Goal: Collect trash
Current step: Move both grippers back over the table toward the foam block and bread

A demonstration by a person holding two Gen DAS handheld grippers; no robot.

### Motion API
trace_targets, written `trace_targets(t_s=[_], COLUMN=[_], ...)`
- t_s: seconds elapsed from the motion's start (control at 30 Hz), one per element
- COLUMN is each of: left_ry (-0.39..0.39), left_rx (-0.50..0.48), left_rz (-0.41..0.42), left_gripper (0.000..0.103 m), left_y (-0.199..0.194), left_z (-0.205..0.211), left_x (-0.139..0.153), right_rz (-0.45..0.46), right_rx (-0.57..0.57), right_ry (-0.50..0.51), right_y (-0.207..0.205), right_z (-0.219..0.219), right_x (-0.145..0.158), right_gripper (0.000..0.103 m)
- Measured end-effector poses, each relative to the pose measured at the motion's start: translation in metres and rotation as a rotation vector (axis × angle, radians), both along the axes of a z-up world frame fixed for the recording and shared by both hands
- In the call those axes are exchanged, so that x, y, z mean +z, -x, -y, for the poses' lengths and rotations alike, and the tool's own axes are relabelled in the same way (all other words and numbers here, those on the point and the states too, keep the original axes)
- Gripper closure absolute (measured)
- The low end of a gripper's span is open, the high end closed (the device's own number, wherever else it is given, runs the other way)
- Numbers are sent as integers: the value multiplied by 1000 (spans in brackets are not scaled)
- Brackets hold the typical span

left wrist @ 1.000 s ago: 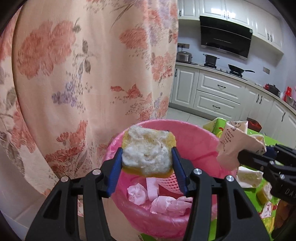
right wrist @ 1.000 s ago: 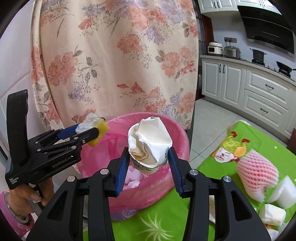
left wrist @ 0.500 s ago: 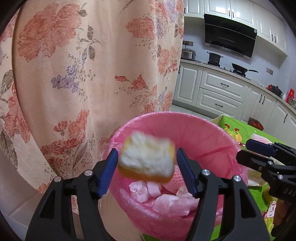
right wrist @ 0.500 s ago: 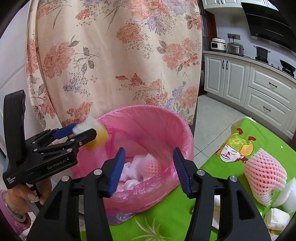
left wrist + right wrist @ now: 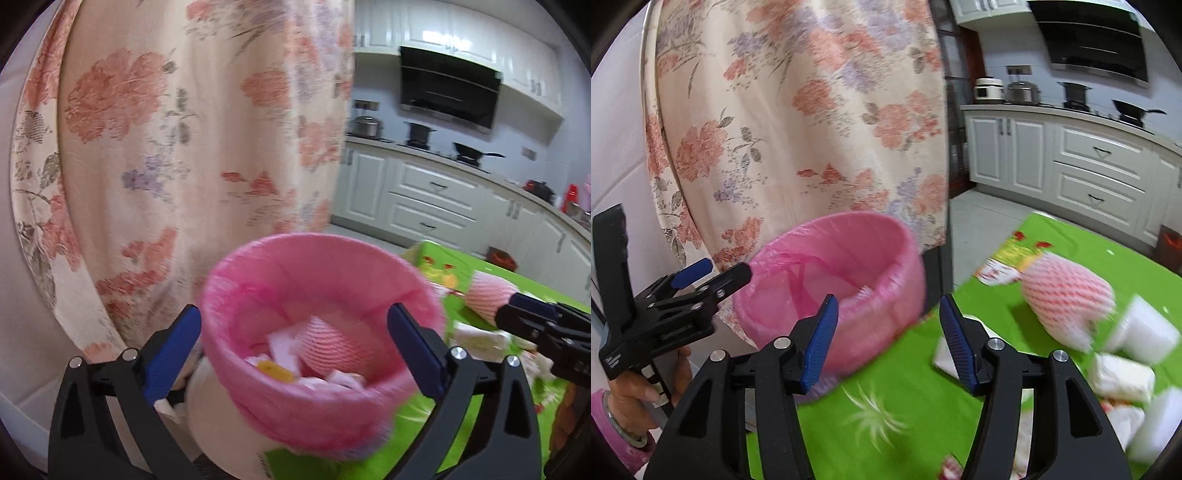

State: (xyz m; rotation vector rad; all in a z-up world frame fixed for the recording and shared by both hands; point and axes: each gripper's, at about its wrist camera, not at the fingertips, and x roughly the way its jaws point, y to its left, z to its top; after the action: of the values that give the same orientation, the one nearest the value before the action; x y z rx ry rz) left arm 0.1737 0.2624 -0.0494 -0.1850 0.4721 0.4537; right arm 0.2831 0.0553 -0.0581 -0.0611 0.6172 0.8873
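Beside the curtain (image 5: 177,155), at the edge of the green cloth (image 5: 916,387): pink-lined bin (image 5: 321,266), already part filled. Inside, seen from the left wrist: 1 foam net (image 5: 332,347), a yellow scrap (image 5: 275,367), some pale wrappers. Left gripper (image 5: 293,347) over the bin's mouth, fingers far apart and opening wider, nothing between them. Right gripper (image 5: 888,339) off to the bin's table side, fingers apart and opening too, nothing clamped, only cloth and a white scrap behind the gap. So, by the look of it: both loads dropped, both tools free for another round. Left to do, on the cloth: 1 more foam net (image 5: 1067,299), several white wrappers and wads (image 5: 1123,373) near it, a small scrap at the bottom edge. Probably about midway, no closer guess possible. Hard to make out: bin's depth and lower layers, hidden under the top pieces; right-hand pile blurred and cut by the lens edge, count unsure; far end of the table out of frame; printed patch (image 5: 1008,258) on the cloth too smeared to tell from litter.
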Motion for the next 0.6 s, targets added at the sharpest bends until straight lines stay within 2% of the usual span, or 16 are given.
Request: trace_targets(t_s=[0.2, 0.27, 0.4, 0.6], left_ry=[3, 8, 13, 29], left_rx=[-89, -114, -171, -260], left_rz=[5, -3, -29, -9], left_gripper=[5, 5, 5, 5], left_y=[2, -1, -12, -27], left_z=[55, 75, 115, 163], left_x=[-6, -10, -21, -27], right_rz=[7, 8, 10, 59], right_rx=[-114, -150, -224, -324], right_ry=[11, -1, -7, 40], right_y=[5, 7, 9, 17], right_z=[57, 76, 115, 160], right_x=[-8, -10, -17, -31], right_gripper=[44, 40, 40, 37])
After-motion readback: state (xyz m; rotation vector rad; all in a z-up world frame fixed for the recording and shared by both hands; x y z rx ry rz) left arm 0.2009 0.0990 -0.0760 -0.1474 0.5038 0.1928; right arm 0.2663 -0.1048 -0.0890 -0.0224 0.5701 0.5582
